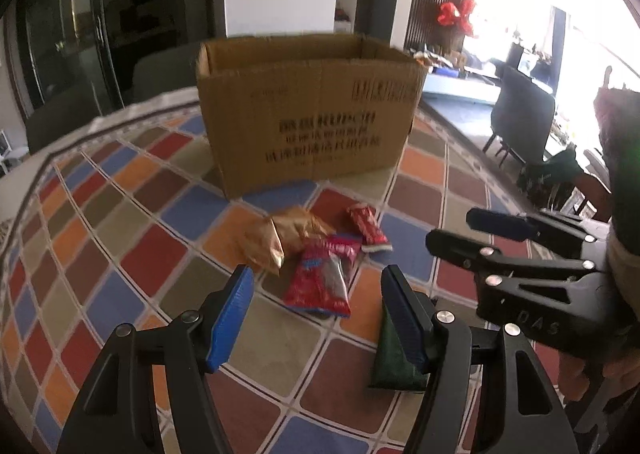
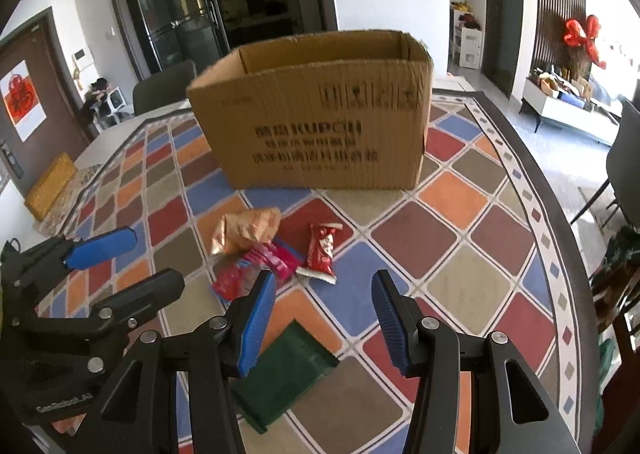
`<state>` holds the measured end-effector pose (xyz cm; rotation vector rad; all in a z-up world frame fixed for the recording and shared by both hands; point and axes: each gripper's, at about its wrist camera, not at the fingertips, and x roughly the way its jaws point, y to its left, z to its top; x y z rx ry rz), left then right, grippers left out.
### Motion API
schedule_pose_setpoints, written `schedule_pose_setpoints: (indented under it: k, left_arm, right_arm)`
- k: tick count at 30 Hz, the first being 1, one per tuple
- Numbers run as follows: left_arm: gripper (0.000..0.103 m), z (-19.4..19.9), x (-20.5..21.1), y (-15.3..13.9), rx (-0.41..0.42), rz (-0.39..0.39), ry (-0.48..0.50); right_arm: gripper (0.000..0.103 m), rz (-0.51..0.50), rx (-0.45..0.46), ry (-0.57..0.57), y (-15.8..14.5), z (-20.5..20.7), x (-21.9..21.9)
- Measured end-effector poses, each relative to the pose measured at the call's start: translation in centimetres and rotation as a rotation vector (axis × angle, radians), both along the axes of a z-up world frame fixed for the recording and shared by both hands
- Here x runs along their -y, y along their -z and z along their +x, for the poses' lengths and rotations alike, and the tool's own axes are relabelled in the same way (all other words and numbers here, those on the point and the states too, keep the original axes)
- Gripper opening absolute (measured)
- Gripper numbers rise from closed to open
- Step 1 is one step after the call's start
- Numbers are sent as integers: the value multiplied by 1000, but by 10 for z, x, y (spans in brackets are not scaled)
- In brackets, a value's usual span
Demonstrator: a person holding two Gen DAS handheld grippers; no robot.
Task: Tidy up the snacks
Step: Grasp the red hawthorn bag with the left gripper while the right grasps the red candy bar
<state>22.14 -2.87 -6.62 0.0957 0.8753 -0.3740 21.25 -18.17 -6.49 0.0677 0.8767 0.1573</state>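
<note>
An open cardboard box (image 1: 308,109) (image 2: 320,117) stands on the checkered table. In front of it lie a tan snack bag (image 1: 286,240) (image 2: 248,230), a large red bag (image 1: 320,280) (image 2: 248,274) and a small red packet (image 1: 367,229) (image 2: 322,248). A dark green packet (image 1: 394,354) (image 2: 284,370) lies nearest. My left gripper (image 1: 316,318) is open above the table, just short of the large red bag, with the green packet by its right finger. My right gripper (image 2: 322,318) is open over the green packet. Each shows in the other's view: the right (image 1: 460,234), the left (image 2: 136,258).
The table (image 1: 120,213) (image 2: 460,221) has a colourful checkered cloth and a curved edge at right. Dark chairs stand beyond it: one at right (image 1: 524,109), one behind the box (image 2: 164,87). A yellow cushion (image 2: 50,183) lies at far left.
</note>
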Motion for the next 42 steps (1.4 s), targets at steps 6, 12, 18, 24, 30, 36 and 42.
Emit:
schedule_pose_setpoints:
  k: [6,12,18,24,30,36,42]
  left_arm:
    - [64,14,3,28,-73,-6,16]
    - [59,28,9,45,-117,-14,27]
    - [58,40,15,54,-134,-14,35]
    - [57,53,19,60,-143,-1,34]
    - [57,60,25,67,-158,9,39]
    - [35,59,15,71,-183,-35,20]
    - [25,52,1,64,-167,-55,-23]
  right_arm:
    - [51,-31,-25,-10,12,9,-4]
    - [51,-22,-60,-12,27,24,-4]
    - [51,-21,-87,-22,37,38,-7]
    - [50,-21,-95,-36,44,50,-12]
    - [50,-15,-101,-33,48,61,-15]
    - [45,-32,-119,-43,54,75,-20]
    - [41,-47,-135,-43,61,85,-26]
